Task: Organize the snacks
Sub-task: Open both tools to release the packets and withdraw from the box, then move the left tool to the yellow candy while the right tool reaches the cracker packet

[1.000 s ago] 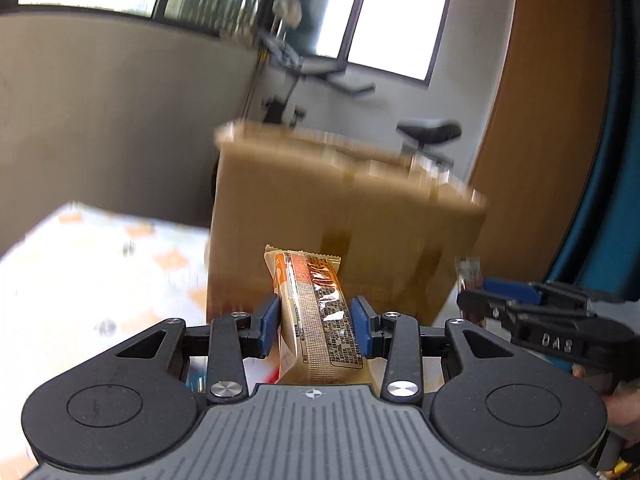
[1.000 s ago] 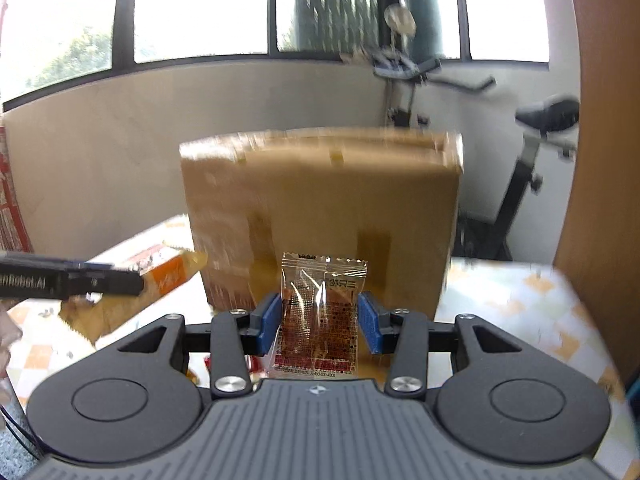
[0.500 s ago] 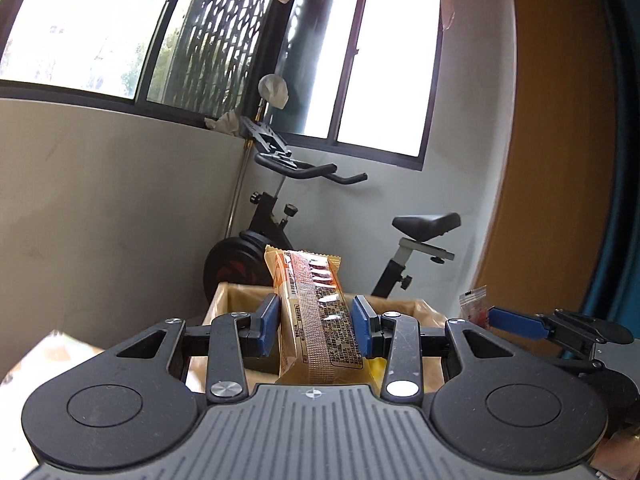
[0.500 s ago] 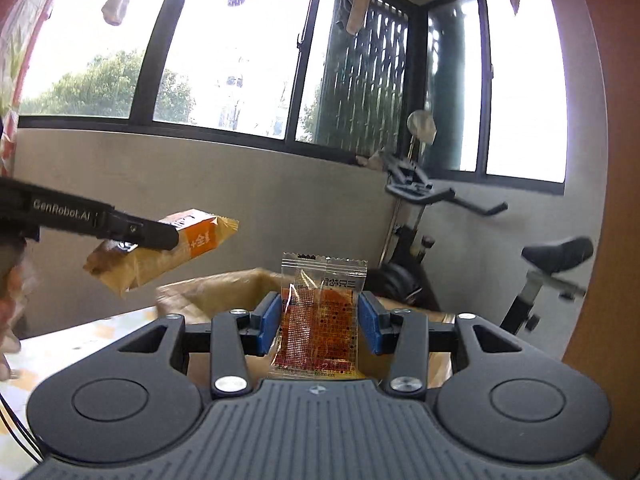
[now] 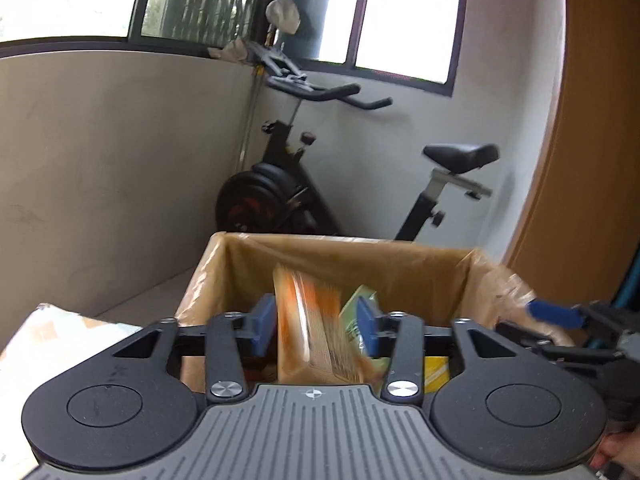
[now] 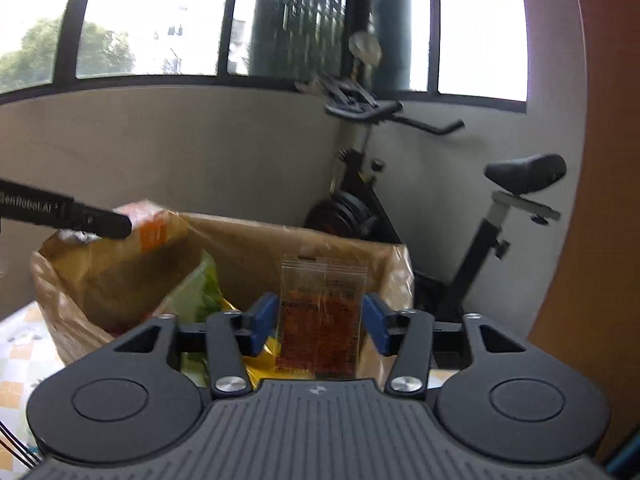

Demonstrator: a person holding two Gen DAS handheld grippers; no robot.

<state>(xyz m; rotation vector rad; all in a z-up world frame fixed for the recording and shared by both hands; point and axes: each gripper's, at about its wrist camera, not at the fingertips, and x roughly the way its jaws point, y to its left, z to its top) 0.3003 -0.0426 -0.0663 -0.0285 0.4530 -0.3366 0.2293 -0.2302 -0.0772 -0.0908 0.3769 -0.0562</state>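
Note:
My left gripper (image 5: 316, 326) hangs over the open cardboard box (image 5: 400, 256). Its jaws stand apart, and the orange snack bar (image 5: 312, 332) between them is blurred and tilted, loose in the gap. My right gripper (image 6: 320, 322) is also over the box (image 6: 248, 236); its jaws have widened, and the clear red snack packet (image 6: 320, 320) stands between them with small gaps on both sides. The left gripper's finger (image 6: 68, 214) and the orange bar (image 6: 152, 228) show at the left of the right wrist view. The right gripper's blue fingertip (image 5: 556, 314) shows in the left wrist view.
Green and yellow snack packs (image 6: 204, 292) lie inside the box. A patterned tablecloth (image 6: 20, 344) covers the table under it. An exercise bike (image 5: 288, 192) stands behind, by a grey wall and windows. A wooden panel (image 5: 592, 160) is at the right.
Both grippers tipped down over the box mouth. The left jaws opened and the orange bar is slipping down. The right jaws also widened around the red packet.

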